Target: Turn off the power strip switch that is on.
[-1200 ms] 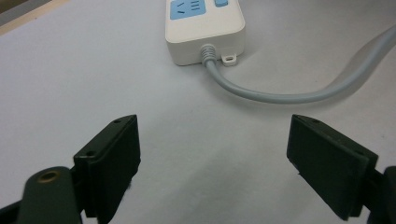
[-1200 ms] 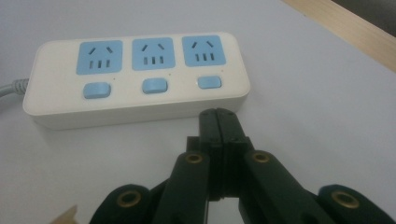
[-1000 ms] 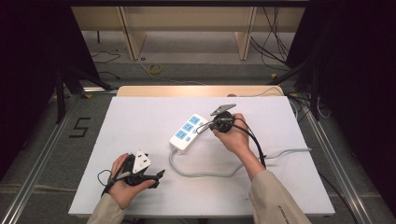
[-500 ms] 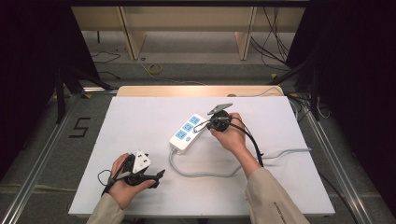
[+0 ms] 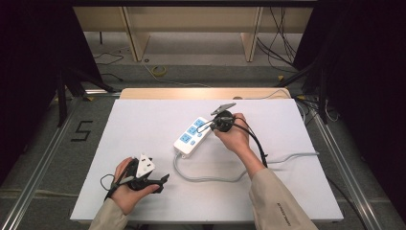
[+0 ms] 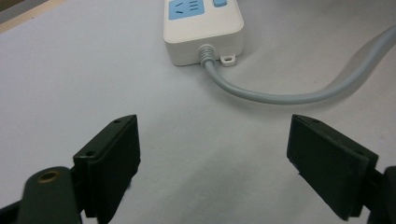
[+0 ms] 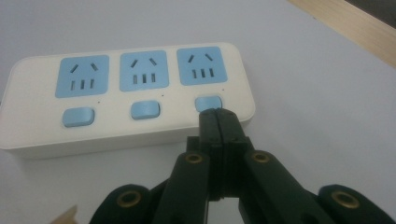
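A: The white table [image 5: 143, 120] sits in a dim room with black curtains at both sides and a pale wooden frame beyond its far edge. How much free surface is there?

B: Plenty. The whole far-left part of the table is bare, and so is the near-right corner. The power strip [image 5: 193, 135] lies near the middle, slanted, and its grey cord [image 5: 210, 178] loops toward the near edge, then runs off to the right edge.

A: Where is the right gripper [image 5: 208, 125]?

B: Over the far end of the strip, the forearm reaching in from the bottom right, hand tilted down. In the right gripper view its jaws are pressed together with nothing between them, and the tips [image 7: 217, 113] sit at the blue switch [image 7: 208, 102] under the end socket; whether they press it I cannot tell

A: And the left gripper [image 5: 163, 178]?

B: Low near the near-left corner, well apart from the strip, pointing right across the table. In the left gripper view its jaws stand wide apart, nothing held, with the strip's cord end [image 6: 203, 32] ahead
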A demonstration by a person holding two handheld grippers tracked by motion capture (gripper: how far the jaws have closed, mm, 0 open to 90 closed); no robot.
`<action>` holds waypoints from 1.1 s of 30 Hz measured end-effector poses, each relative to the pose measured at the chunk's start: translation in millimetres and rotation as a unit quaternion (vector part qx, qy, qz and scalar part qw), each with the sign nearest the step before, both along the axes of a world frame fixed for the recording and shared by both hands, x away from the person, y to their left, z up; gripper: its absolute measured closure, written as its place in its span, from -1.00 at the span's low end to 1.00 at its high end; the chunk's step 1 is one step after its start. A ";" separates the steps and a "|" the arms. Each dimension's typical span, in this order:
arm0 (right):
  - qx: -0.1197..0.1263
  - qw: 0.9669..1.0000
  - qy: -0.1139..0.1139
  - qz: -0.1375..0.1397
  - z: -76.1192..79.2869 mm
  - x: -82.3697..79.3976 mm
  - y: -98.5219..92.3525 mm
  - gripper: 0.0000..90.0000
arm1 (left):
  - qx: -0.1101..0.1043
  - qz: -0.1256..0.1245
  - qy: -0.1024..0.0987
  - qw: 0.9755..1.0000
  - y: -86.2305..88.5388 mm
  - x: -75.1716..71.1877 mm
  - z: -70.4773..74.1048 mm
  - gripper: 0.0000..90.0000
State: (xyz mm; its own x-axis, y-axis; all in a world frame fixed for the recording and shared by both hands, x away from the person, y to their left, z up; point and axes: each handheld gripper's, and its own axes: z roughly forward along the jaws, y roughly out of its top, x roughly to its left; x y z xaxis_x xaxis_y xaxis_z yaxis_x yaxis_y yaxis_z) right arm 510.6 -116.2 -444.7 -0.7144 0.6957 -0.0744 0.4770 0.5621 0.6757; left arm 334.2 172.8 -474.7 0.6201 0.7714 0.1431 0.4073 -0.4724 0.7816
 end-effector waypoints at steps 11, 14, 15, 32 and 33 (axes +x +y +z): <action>-0.001 1.000 0.002 -0.001 2.8 4.5 4.7 1.00 | -0.001 -0.001 -0.001 1.000 -0.9 -0.6 1.0 -0.62; 0.000 1.000 0.006 0.000 3.2 5.9 5.7 1.00 | -0.002 -0.002 -0.001 1.000 -0.9 -0.1 0.7 -0.62; -0.001 1.000 0.007 -0.003 3.5 6.3 6.2 1.00 | -0.002 -0.002 -0.001 1.000 -1.0 0.2 0.4 -0.62; -0.006 1.000 0.008 -0.005 2.8 15.1 9.5 1.00 | -0.001 -0.004 -0.001 1.000 -1.7 0.1 0.4 -0.62; -0.006 1.000 0.007 -0.004 2.8 15.5 9.6 1.00 | -0.001 -0.004 -0.001 1.000 -1.7 0.0 0.5 -0.62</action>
State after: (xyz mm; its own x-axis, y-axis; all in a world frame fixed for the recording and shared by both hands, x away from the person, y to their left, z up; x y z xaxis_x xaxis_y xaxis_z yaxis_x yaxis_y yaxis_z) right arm 526.1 -106.6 -441.9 -0.7100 0.7005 -0.0718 0.4913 0.5659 0.6621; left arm 334.2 171.1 -474.2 0.6260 0.7666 0.1431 0.4016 -0.4742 0.7835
